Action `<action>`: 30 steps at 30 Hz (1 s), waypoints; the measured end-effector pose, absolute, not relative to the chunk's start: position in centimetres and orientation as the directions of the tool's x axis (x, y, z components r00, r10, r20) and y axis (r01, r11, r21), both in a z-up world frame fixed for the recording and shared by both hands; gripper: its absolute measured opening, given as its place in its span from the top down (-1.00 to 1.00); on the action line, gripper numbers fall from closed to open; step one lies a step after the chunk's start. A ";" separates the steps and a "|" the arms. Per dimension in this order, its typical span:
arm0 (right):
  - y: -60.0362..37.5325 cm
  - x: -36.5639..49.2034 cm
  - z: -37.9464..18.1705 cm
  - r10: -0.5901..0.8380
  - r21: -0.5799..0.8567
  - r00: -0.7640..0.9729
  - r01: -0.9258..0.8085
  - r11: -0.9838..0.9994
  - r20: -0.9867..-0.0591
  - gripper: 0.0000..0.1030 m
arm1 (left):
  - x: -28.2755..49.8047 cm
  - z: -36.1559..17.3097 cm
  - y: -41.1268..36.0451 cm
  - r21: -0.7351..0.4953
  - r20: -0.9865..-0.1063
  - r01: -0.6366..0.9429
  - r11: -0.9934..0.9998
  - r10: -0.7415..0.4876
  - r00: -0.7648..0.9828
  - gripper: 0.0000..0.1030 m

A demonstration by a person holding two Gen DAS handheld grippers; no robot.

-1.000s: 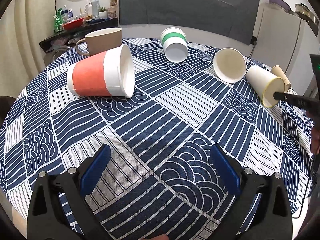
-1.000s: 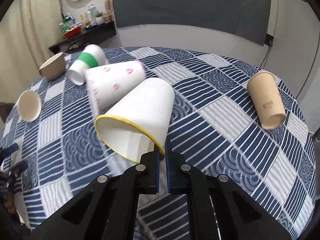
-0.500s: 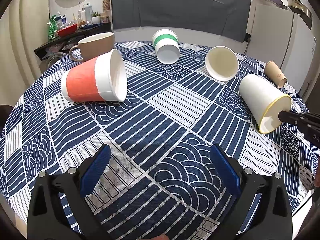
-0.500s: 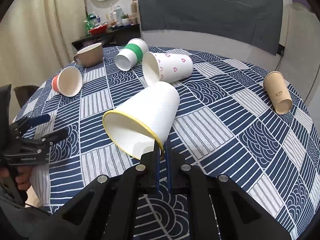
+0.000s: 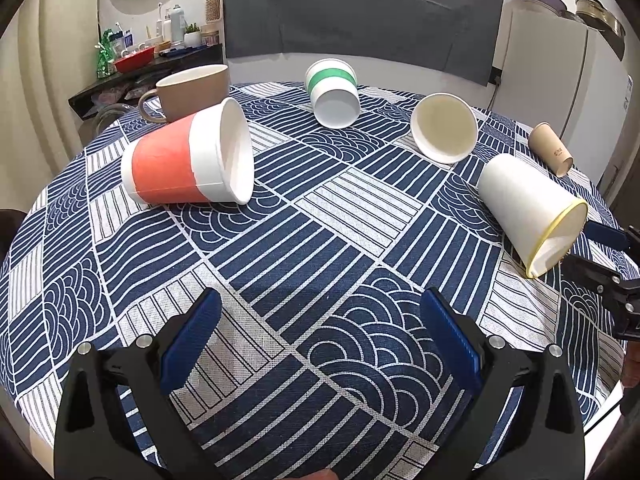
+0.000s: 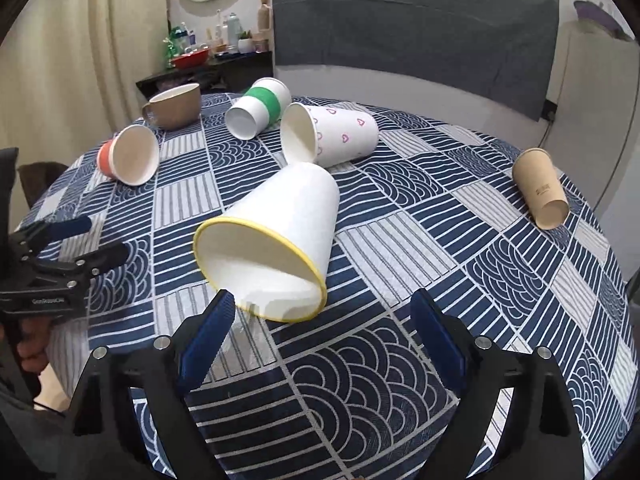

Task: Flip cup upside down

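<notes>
A white paper cup with a yellow rim (image 6: 280, 236) is tilted, its mouth toward my right gripper and its lower rim on the tablecloth; it also shows at the right of the left wrist view (image 5: 528, 212). My right gripper (image 6: 320, 336) is open and empty, its jaws wide just in front of the cup's rim, not touching it. My left gripper (image 5: 320, 340) is open and empty, low over the tablecloth near the front edge, well left of that cup.
On the round blue-and-white patterned table (image 5: 320, 240) lie an orange-banded cup (image 5: 188, 160), a green-banded cup (image 5: 332, 92), a white cup with pink hearts (image 6: 332, 136) and a small brown cup (image 6: 540, 188). A brown mug (image 5: 192, 92) stands at the back left.
My right gripper has let go of the yellow-rimmed cup's rim and opened wide. The cup has come down onto the table. The left gripper has stayed open.
</notes>
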State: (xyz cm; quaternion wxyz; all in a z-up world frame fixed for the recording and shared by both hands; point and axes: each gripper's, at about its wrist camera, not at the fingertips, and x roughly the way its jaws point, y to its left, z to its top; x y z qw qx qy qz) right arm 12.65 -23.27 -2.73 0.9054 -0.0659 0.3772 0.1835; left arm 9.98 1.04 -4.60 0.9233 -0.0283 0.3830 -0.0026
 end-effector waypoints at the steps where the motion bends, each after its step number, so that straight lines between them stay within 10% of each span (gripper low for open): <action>1: -23.4 12.6 -2.7 0.284 0.023 0.646 -0.381 0.924 -0.709 -0.70 | 10.1 -4.6 1.2 -0.066 -0.712 -0.017 0.998 -0.035 0.701 -0.89; 30: -34.9 11.3 -4.6 0.260 0.107 0.673 -0.261 0.960 -0.692 -0.85 | 19.7 3.1 -9.9 -0.184 -0.868 0.137 0.973 -0.226 0.441 -0.89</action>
